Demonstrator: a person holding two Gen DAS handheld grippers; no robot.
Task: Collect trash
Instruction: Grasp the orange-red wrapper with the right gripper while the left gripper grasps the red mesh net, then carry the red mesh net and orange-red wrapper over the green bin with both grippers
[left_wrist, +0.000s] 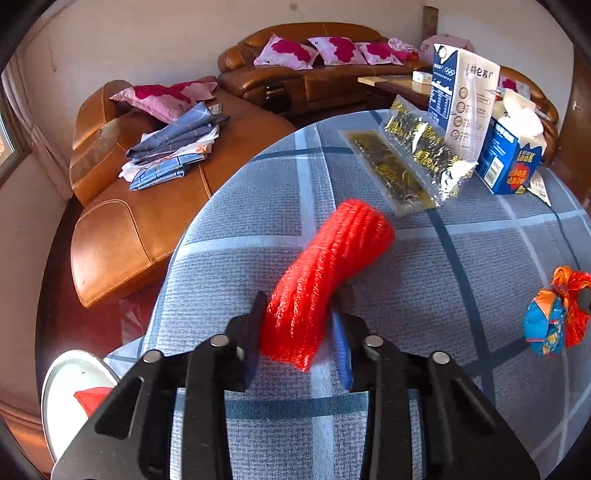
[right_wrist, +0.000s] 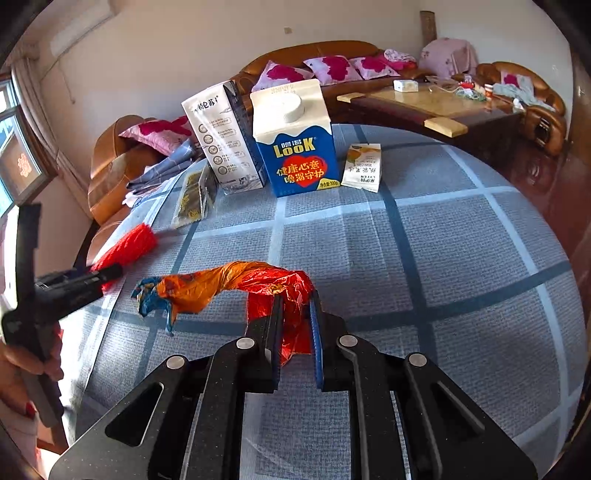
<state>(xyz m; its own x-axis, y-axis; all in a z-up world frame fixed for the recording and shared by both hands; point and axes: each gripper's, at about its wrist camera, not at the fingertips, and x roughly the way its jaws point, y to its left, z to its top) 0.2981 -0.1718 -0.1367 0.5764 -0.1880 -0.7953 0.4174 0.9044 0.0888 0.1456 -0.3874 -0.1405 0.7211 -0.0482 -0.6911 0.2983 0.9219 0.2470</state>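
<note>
My left gripper is shut on the near end of a red foam net sleeve, which lies over the blue checked tablecloth. That sleeve and the left gripper, held in a hand, show at the left of the right wrist view. My right gripper is shut on the red end of a crumpled orange, red and blue plastic wrapper. The same wrapper appears at the right edge of the left wrist view.
At the table's far side stand a blue and white carton, a tall white carton, a small packet and foil snack packets. A white bin with red trash sits low left. Brown sofas surround the table.
</note>
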